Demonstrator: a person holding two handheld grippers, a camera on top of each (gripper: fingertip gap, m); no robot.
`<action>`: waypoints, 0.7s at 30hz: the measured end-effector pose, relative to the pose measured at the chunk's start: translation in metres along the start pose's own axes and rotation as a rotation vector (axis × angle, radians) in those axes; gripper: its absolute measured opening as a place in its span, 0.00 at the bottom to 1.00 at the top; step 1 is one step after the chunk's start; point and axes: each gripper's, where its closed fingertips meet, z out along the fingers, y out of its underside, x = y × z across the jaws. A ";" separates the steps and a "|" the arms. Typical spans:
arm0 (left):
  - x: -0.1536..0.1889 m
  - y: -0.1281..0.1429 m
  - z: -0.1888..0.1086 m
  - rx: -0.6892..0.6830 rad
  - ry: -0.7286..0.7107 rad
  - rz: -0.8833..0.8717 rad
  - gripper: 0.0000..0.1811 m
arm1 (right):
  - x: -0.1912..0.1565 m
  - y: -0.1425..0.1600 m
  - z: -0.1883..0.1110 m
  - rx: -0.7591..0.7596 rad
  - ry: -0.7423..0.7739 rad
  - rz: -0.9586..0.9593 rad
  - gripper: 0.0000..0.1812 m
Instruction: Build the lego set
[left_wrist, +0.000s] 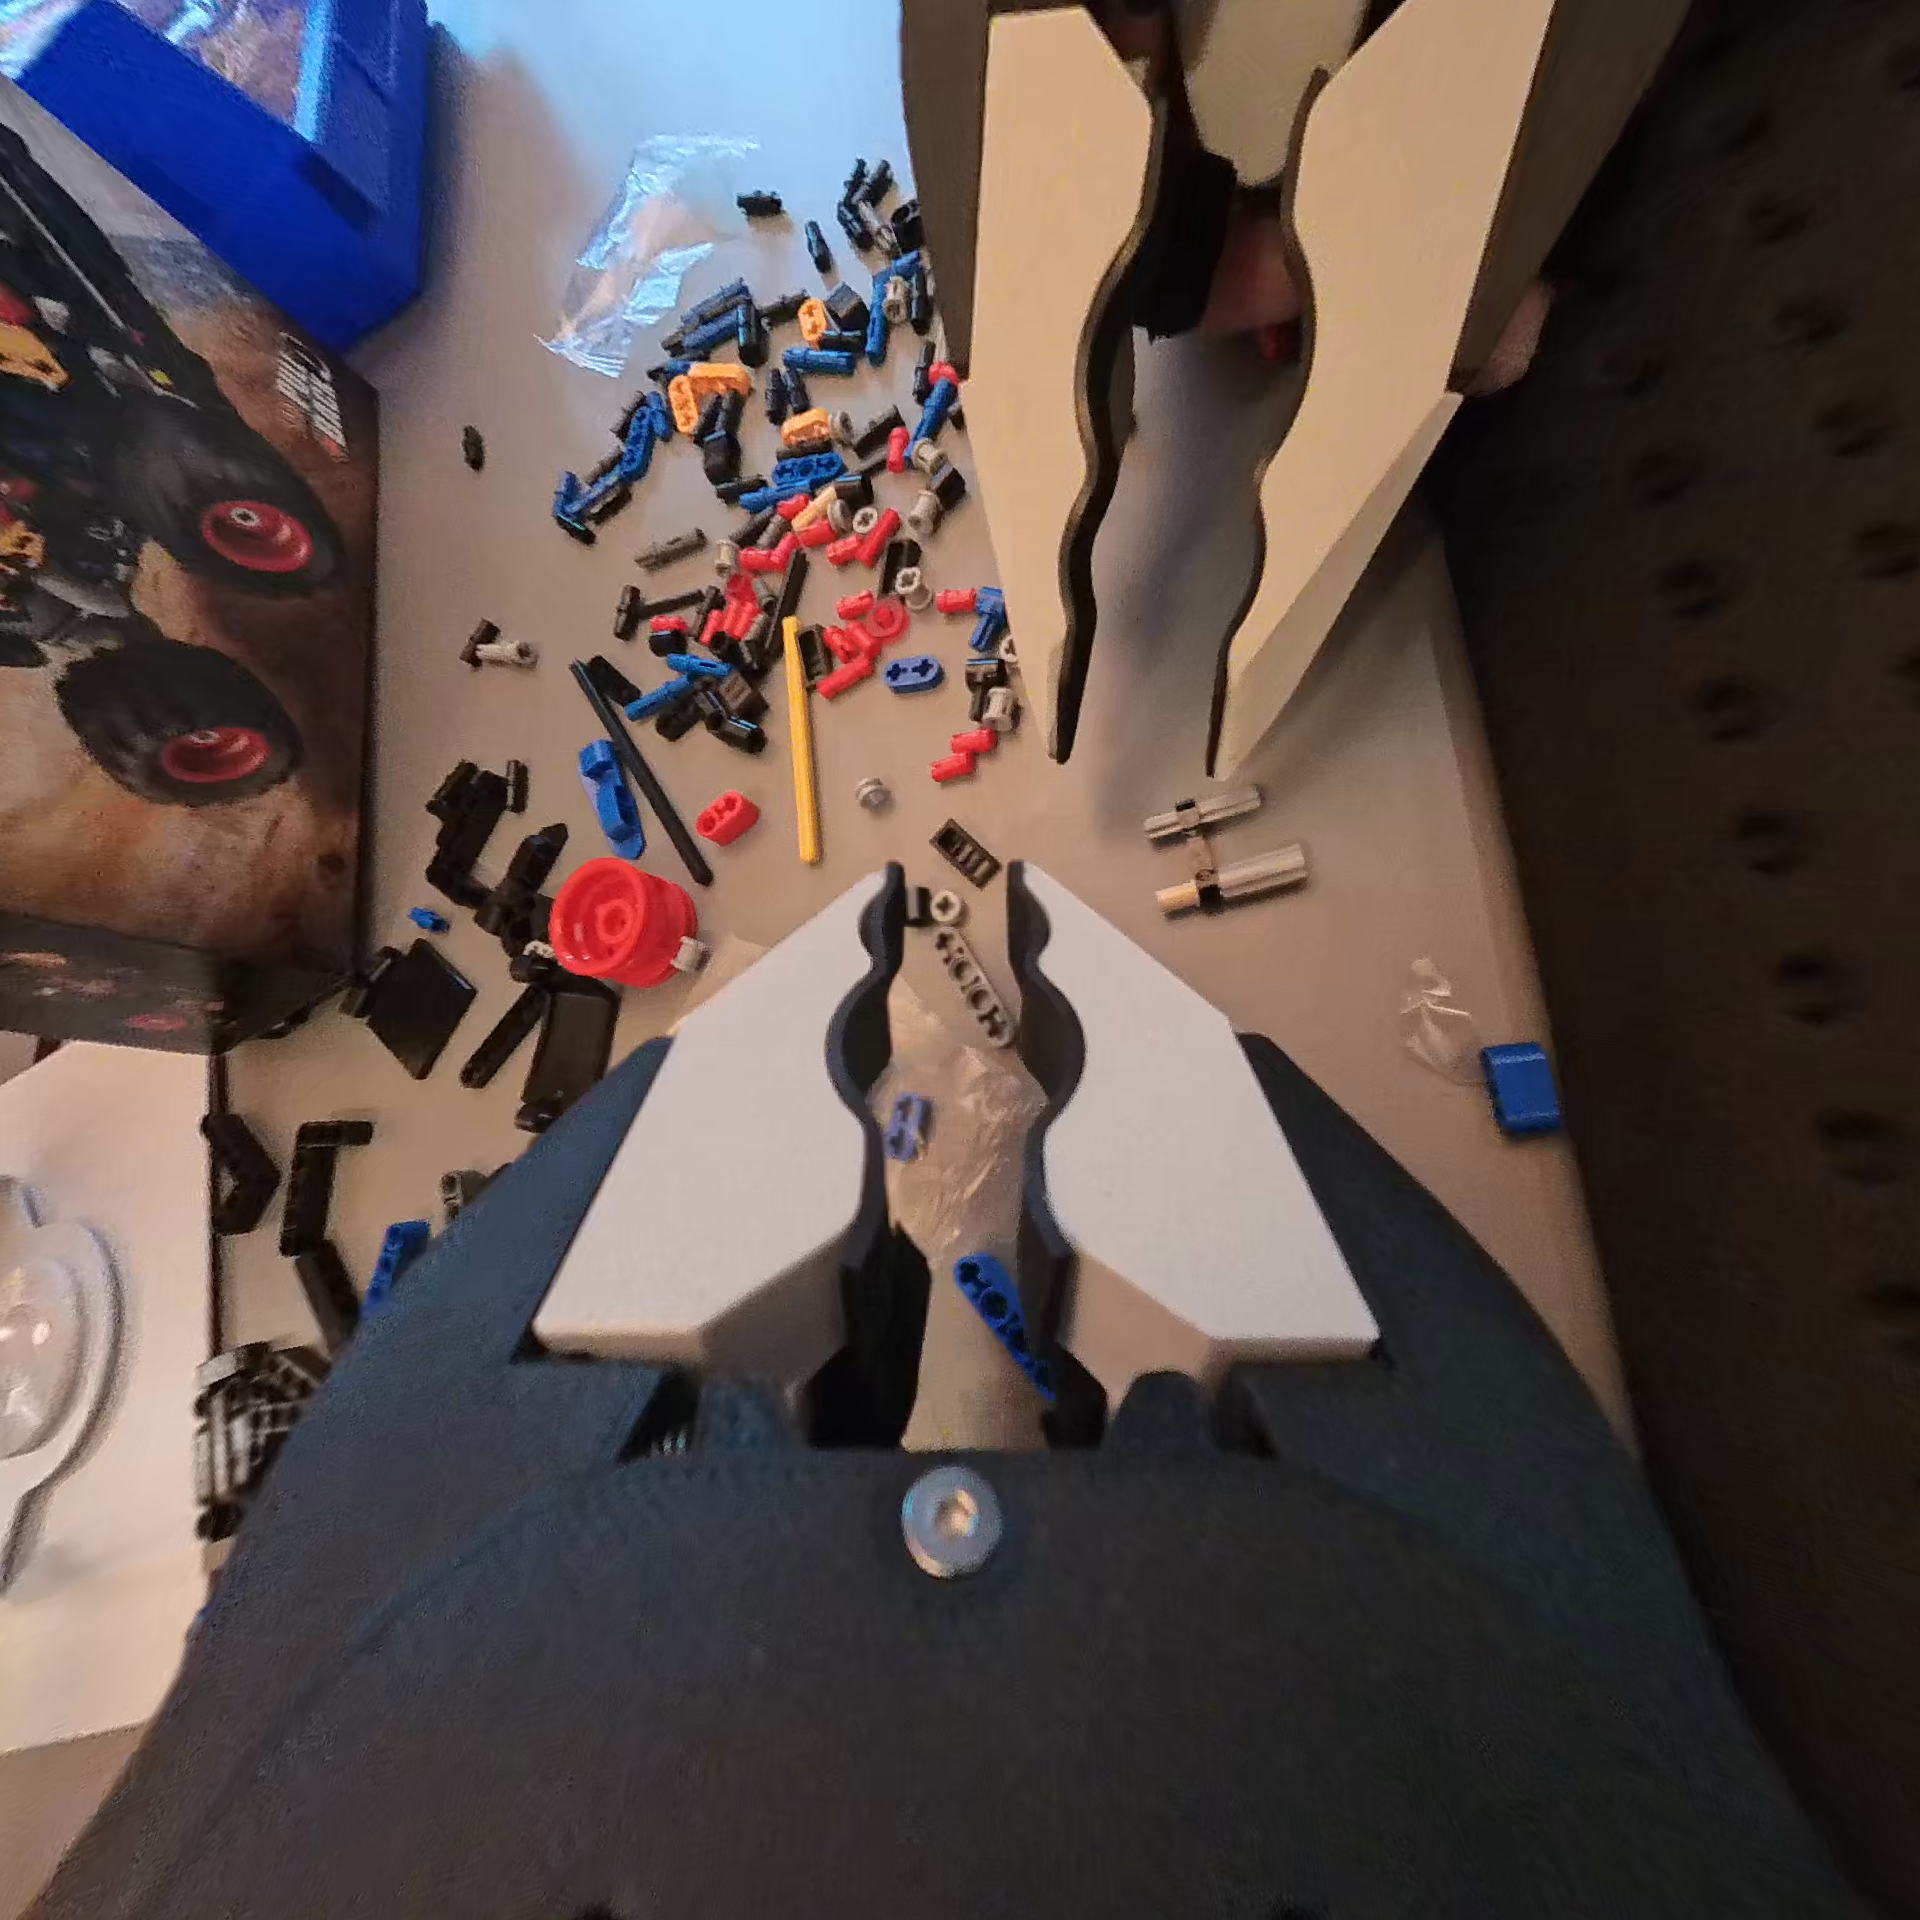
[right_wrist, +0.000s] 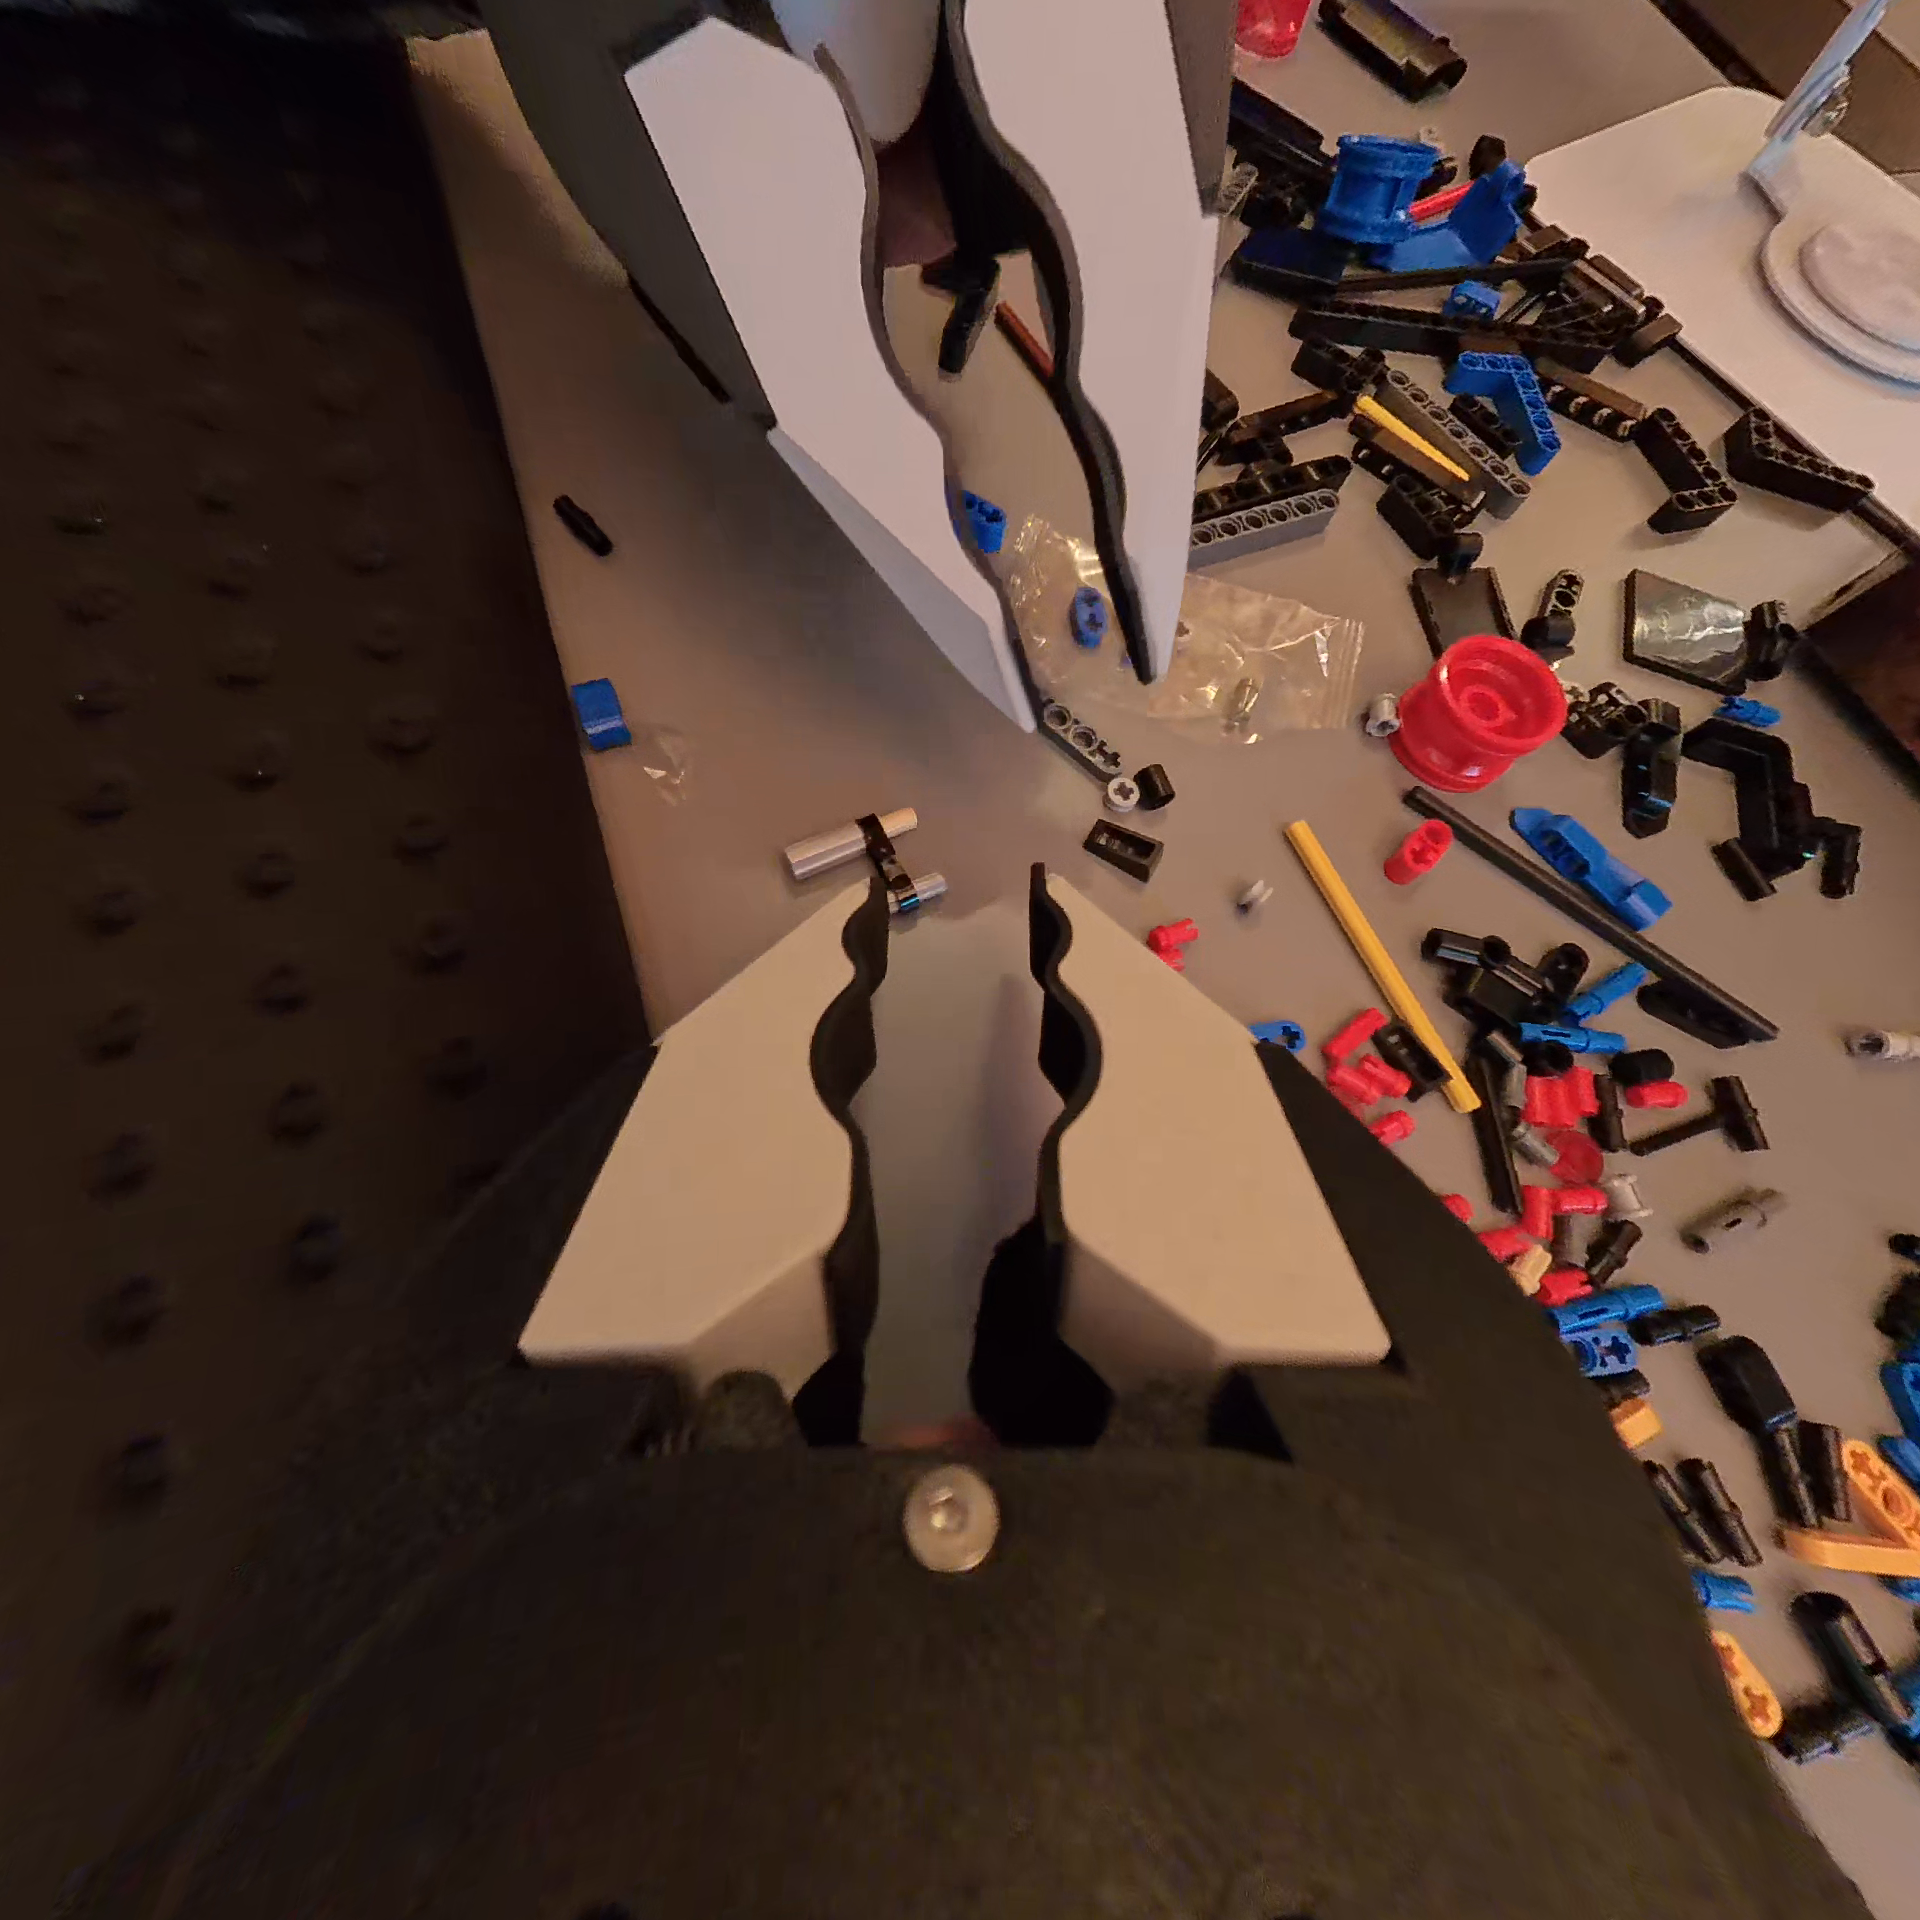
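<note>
On the bench: loose lego pieces (left_wrist: 800, 520) lie scattered over the grey bench (left_wrist: 1351, 987), thickest toward 11 o'clock of my left claw.
Left claw: my left claw (left_wrist: 951, 883) hangs over the bench with its jaws apart and nothing between them; below the gap I see a grey beam (left_wrist: 971, 982) and a clear plastic bag (left_wrist: 966, 1153).
Right claw: my right claw (right_wrist: 961, 883) is likewise parted and empty, tips close above the bench.
Grey pin assembly: a small grey-and-black assembly (right_wrist: 862, 847) lies at 11 o'clock of my right claw, just beside its left fingertip; I cannot tell whether they touch.
Red wheel: a red wheel hub (left_wrist: 620, 920) lies at 9 o'clock of my left claw, near black pieces.
Yellow axle: a long yellow axle (left_wrist: 801, 738) lies at 11 o'clock of my left claw, beside a long black axle (left_wrist: 639, 774).
Black tile: a small black grille piece (left_wrist: 964, 852) sits just ahead of my left claw's tips.
Box: the set's box (left_wrist: 177, 582) stands at 10 o'clock, with a blue bin (left_wrist: 291, 156) beyond it.
Blue tile: a blue piece (left_wrist: 1519, 1086) lies at 3 o'clock, near the bench edge.
</note>
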 end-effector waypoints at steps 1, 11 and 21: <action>-0.002 -0.002 -0.003 0.002 -0.013 0.007 0.10 | 0.001 0.000 0.000 0.004 0.002 0.004 0.14; -0.050 -0.016 -0.096 -0.008 -0.261 0.052 0.12 | 0.005 -0.002 -0.005 0.045 -0.009 0.058 0.14; -0.022 0.079 -0.198 -0.294 -0.257 -0.115 0.12 | 0.003 0.001 -0.003 0.023 -0.003 0.030 0.14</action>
